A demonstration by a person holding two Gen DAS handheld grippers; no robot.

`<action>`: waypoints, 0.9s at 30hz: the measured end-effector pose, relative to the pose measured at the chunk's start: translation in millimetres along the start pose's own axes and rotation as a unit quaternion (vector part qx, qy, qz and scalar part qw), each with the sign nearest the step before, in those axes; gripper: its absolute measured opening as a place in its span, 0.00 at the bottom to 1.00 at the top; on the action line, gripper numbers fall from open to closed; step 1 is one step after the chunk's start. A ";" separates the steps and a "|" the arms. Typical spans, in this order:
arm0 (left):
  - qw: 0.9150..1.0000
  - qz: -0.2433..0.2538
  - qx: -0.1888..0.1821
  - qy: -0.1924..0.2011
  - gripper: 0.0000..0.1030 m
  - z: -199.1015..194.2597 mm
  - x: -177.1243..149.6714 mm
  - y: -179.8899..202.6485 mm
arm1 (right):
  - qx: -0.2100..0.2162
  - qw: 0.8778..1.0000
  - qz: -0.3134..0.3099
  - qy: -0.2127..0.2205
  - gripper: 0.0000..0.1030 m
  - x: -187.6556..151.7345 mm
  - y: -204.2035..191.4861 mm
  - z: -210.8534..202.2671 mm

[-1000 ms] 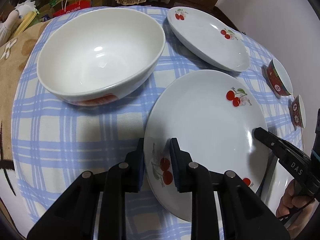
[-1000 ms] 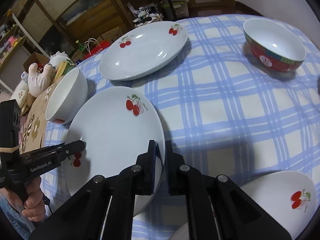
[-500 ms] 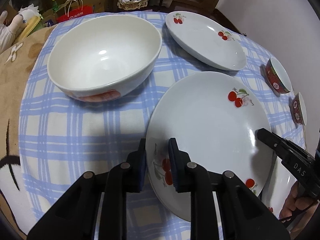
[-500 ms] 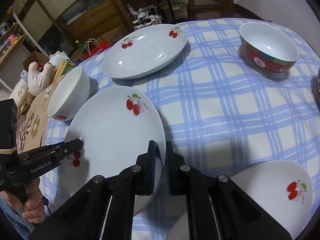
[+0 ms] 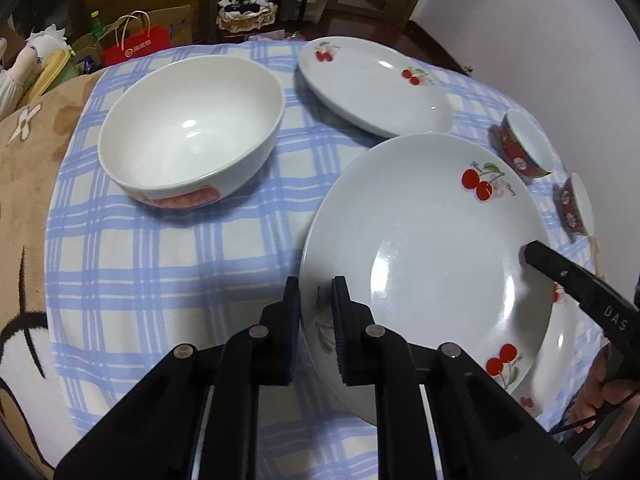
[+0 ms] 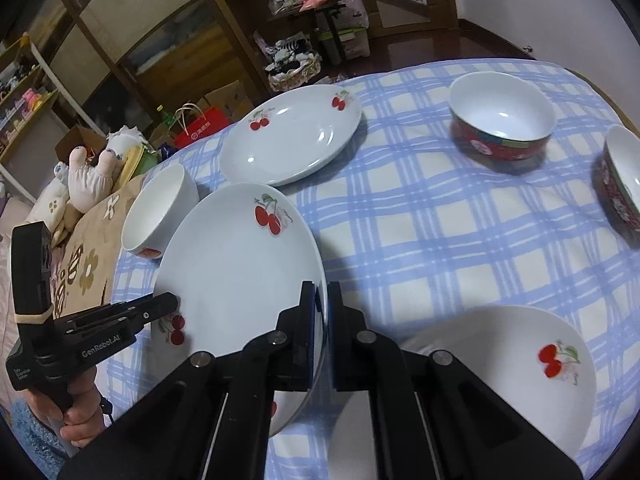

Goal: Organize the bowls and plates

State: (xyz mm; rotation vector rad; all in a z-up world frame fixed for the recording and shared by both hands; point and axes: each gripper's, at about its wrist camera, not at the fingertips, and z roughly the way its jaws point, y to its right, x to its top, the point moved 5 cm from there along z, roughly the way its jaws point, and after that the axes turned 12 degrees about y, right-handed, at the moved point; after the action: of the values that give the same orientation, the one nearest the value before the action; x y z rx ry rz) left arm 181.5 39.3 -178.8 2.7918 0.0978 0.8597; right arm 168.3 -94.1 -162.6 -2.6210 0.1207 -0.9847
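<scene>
A white cherry-print plate (image 5: 432,248) is held above the checked tablecloth by both grippers. My left gripper (image 5: 316,300) is shut on its near-left rim. My right gripper (image 6: 322,300) is shut on the opposite rim of the same plate (image 6: 236,264), and its finger shows in the left wrist view (image 5: 560,272). A second cherry plate (image 6: 500,368) lies partly under the held plate's right edge. A third cherry plate (image 5: 372,84) lies at the far side. A large white bowl (image 5: 192,128) stands to the left.
Two red-patterned bowls (image 6: 500,124) (image 6: 622,176) stand at the table's right side. A brown flowered blanket (image 5: 28,160) covers the left edge. Shelves, bags and soft toys (image 6: 88,176) crowd the floor beyond the table (image 6: 440,220).
Both grippers have lifted the held plate and carried it toward the plate at the near right, so it now overlaps that plate. The other dishes have not moved.
</scene>
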 end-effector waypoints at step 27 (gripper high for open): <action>0.994 0.043 -0.103 0.002 0.12 -60.0 -15.2 130.4 | -0.071 0.996 0.042 0.043 0.07 -8.4 83.3 -142.1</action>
State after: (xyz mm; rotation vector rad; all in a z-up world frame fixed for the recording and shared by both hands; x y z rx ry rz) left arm 135.1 -78.4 -109.2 2.6170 -0.1055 0.8431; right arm 72.4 -210.7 -96.3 -2.6760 0.3310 -1.0983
